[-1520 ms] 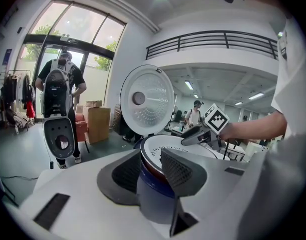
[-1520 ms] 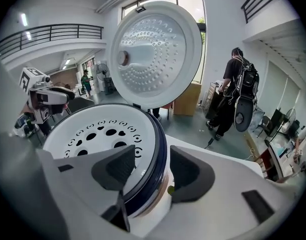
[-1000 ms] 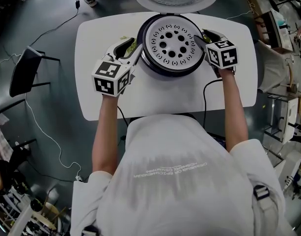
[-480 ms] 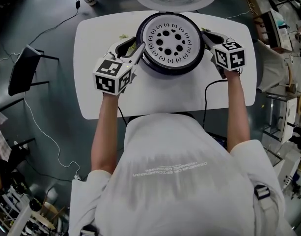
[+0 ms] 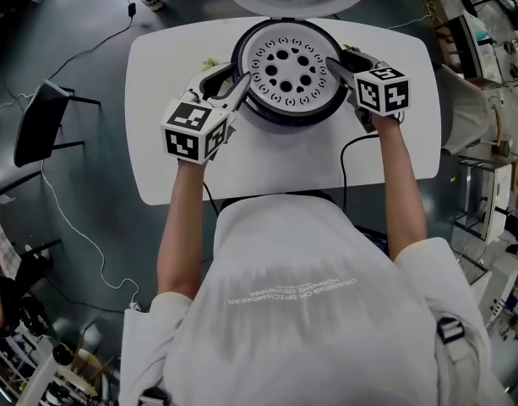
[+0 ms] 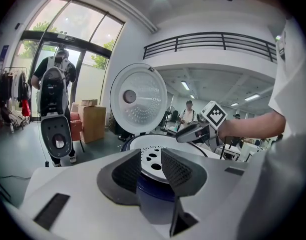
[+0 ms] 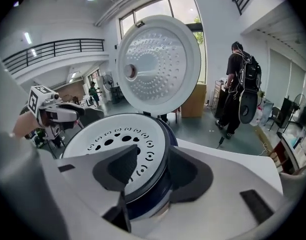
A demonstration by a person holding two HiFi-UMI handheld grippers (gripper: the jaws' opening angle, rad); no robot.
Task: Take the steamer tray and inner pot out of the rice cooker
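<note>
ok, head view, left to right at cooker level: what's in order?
Chair, left gripper, steamer tray, right gripper (its jaws have just been opening, with the rim of the rice cooker between them).

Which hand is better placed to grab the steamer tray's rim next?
Probably right: the right gripper has just been opening, its jaws astride the steamer tray rim. The left gripper only faces it, open.

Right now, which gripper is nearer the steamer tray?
Right. The right gripper, jaws just opened, straddles the steamer tray at its rim, not pressing. The left gripper sits open off the tray's left edge.
</note>
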